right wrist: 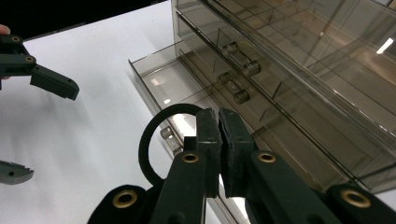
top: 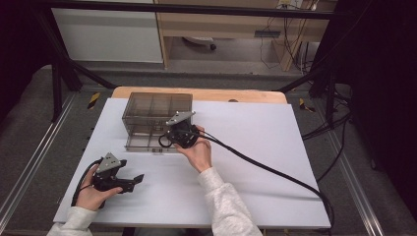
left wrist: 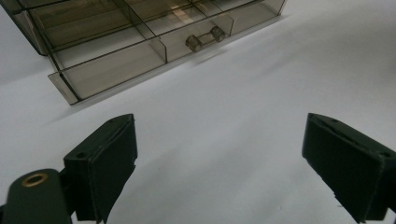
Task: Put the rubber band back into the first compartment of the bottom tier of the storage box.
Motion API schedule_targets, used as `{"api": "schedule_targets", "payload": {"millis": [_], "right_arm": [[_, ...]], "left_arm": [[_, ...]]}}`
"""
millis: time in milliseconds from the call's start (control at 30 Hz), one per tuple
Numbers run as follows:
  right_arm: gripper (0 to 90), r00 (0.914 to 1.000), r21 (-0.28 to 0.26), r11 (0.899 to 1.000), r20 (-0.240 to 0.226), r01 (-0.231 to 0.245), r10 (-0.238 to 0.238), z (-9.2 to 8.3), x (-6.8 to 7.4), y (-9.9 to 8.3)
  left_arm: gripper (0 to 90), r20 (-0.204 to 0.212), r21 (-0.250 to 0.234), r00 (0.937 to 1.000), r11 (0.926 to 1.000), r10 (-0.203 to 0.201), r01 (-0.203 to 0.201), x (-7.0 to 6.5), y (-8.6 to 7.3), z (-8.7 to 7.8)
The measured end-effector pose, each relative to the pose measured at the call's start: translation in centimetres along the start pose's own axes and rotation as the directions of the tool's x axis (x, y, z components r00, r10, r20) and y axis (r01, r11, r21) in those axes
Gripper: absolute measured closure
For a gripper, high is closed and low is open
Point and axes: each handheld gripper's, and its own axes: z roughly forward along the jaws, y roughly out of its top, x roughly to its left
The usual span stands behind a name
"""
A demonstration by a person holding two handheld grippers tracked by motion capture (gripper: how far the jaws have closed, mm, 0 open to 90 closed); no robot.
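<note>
Here the right tongs (right wrist: pixel 219 135) are clenched on a black ring (right wrist: pixel 154 135), held just beside the open bottom drawer (right wrist: pixel 163 84) of the clear drawer cabinet (top: pixel 156 110) on the white worktop (top: pixel 255 142). The left tongs (top: pixel 135 181) stand released, well apart from the cabinet.

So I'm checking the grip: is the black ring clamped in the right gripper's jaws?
Yes, the right gripper has its jaws pressed shut on the black ring.
</note>
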Motion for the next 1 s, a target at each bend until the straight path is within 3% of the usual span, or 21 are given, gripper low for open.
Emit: {"api": "schedule_targets", "payload": {"millis": [1000], "right_arm": [[87.6, 0.9986, 0.008, 0.999, -0.039, 0.035, -0.035, 4.3, 1.5, 2.1]], "left_arm": [[10.0, 0.007, -0.003, 1.0000, 1.0000, 0.006, -0.006, -0.1, 0.1, -0.1]]}}
